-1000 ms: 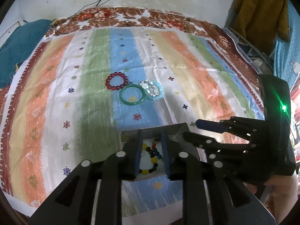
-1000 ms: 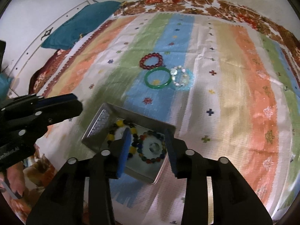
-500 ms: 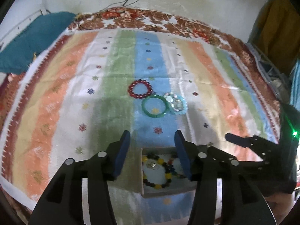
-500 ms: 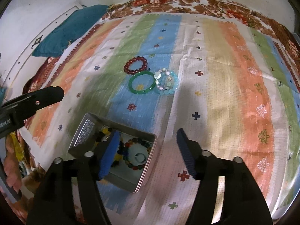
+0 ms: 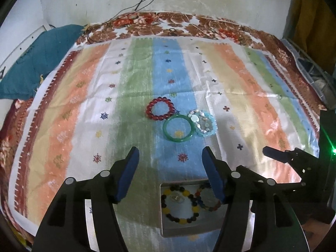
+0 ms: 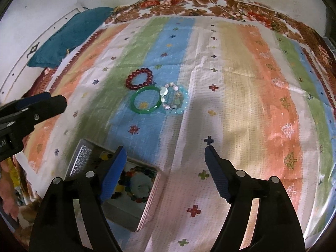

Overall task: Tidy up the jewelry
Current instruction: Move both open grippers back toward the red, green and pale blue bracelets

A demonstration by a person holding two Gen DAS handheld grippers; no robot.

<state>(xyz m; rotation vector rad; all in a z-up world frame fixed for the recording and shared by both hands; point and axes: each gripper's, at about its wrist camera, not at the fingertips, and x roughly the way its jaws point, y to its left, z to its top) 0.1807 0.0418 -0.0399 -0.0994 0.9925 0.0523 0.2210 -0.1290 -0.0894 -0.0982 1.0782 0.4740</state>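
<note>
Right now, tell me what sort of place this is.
Probably a bedroom at home: a striped cloth spread over a floral bedspread against a bare wall, a teal pillow at its edge, and yellow clothing hanging nearby.

The striped cloth (image 5: 241,96) runs in bands of orange, cream, white, green and blue, dotted with small crosses and stars in red, navy and yellow, and edged with a dark red toothed border. Beneath it the floral sheet (image 5: 189,25) is brown, red and white. At far left the pillow (image 5: 35,63) is teal. On the blue band the beaded bracelet (image 5: 160,108) is deep red, the bangle (image 5: 178,128) is glossy green, and the pale bracelet (image 5: 204,122) to its right mixes light blue, white and pearl. Nearer, the tin (image 5: 184,229) is silver grey; its beads are yellow, black, red and blue. Both grippers are black with blue pads (image 6: 114,172).
</note>
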